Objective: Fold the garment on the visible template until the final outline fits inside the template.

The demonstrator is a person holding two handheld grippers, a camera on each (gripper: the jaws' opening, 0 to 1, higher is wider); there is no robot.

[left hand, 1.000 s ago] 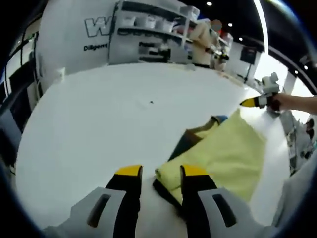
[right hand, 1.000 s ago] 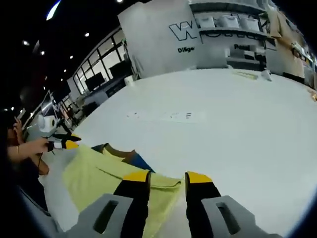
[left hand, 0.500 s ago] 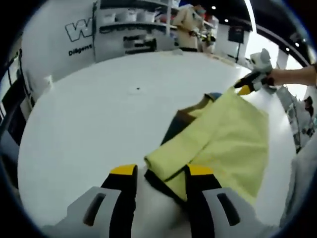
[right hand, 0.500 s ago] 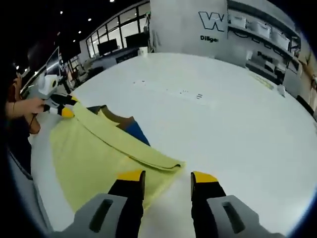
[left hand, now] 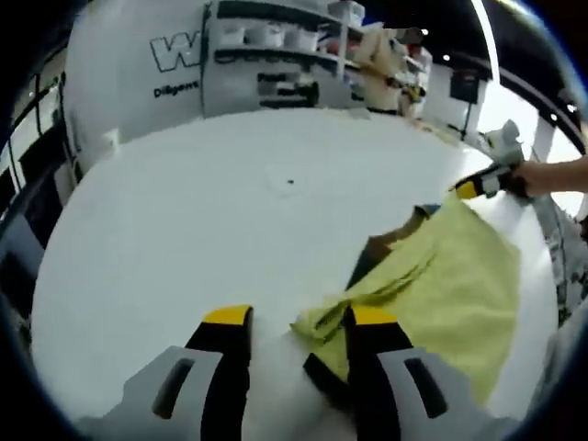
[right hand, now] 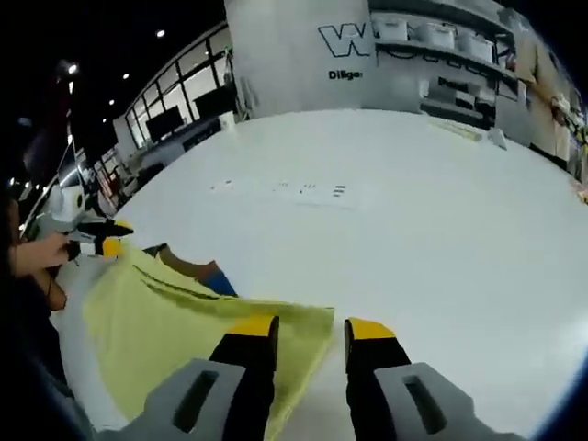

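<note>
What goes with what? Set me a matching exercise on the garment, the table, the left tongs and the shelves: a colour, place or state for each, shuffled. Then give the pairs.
Column one:
1. garment
2. table
3. left tongs
4. shelves

Column two:
a. white, mostly bare
b. mostly yellow, partly folded, lying on the table
c. by the far wall, beyond the table
d. open, with a corner of cloth between the jaws

Pairs: 1-b, 2-a, 3-d, 4-c.

- White table spreads wide.
- Grey wall bears dark lettering.
- Shelving holds white bins.
- Windows line the far side.
</note>
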